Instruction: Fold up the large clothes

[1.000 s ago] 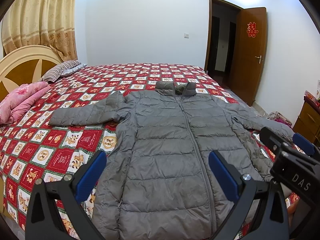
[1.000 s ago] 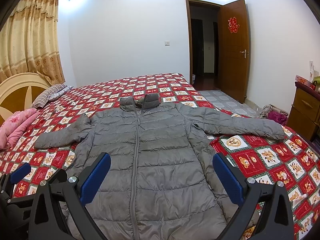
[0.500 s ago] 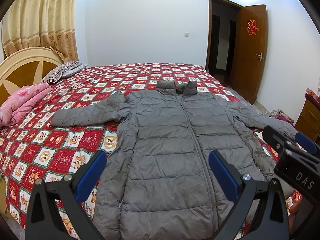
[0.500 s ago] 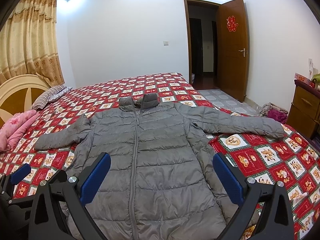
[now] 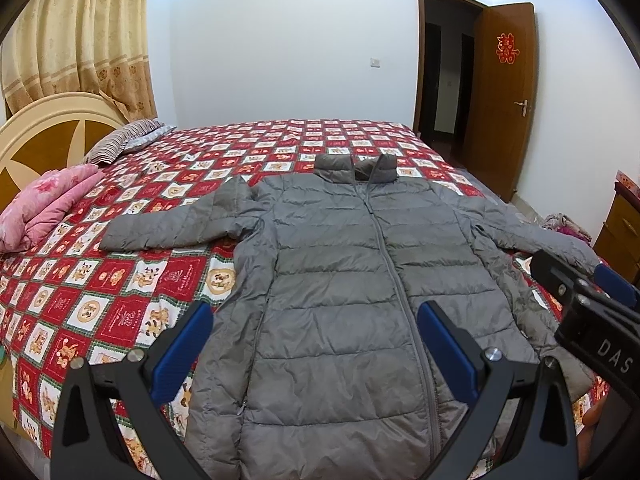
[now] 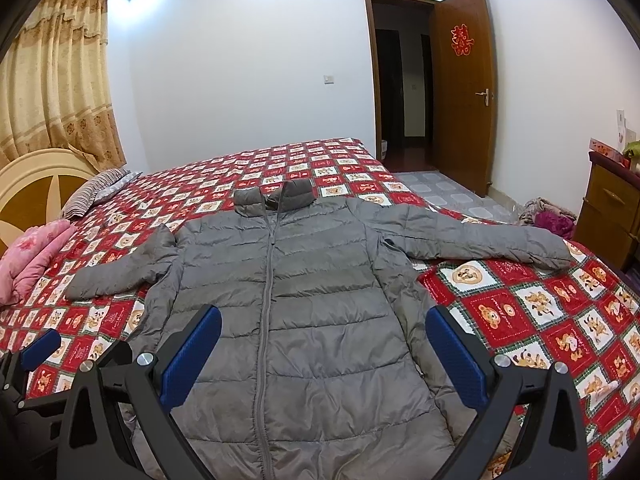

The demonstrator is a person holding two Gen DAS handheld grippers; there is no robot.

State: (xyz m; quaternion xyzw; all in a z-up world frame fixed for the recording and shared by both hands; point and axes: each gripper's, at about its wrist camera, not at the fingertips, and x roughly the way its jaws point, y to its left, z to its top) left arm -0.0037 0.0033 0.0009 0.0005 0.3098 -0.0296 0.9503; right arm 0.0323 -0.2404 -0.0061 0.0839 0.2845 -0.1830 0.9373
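A grey padded jacket (image 5: 352,280) lies face up on the bed (image 5: 120,300), zipped to the collar (image 5: 356,168), with the hem nearest the cameras and the collar pointing toward the far wall. Both sleeves are spread out sideways: the left sleeve (image 5: 172,228) rests across the red patterned bedspread toward the pink quilt (image 5: 44,208), and the right sleeve (image 6: 480,240) reaches toward the bed's edge near the wooden cabinet (image 6: 608,204). Laid flat and open like this, the jacket looks ready for a first fold, with nothing tucked in yet

The left gripper (image 5: 316,344) hangs above the lower part of the jacket with its blue pads wide apart and nothing between them. The right gripper (image 6: 324,348) hovers over the same lower area from slightly further right, its pads equally wide apart and empty. Part of the right gripper also shows at the edge of the left wrist view, so the two tools sit close beside each other near the hem

Neither tool touches the fabric. The likely next move is to reach out to a sleeve or a side edge and bring it over the body. The puffy, slippery shell may slide or spring back, so a firm pinch on a seam or cuff would probably hold best
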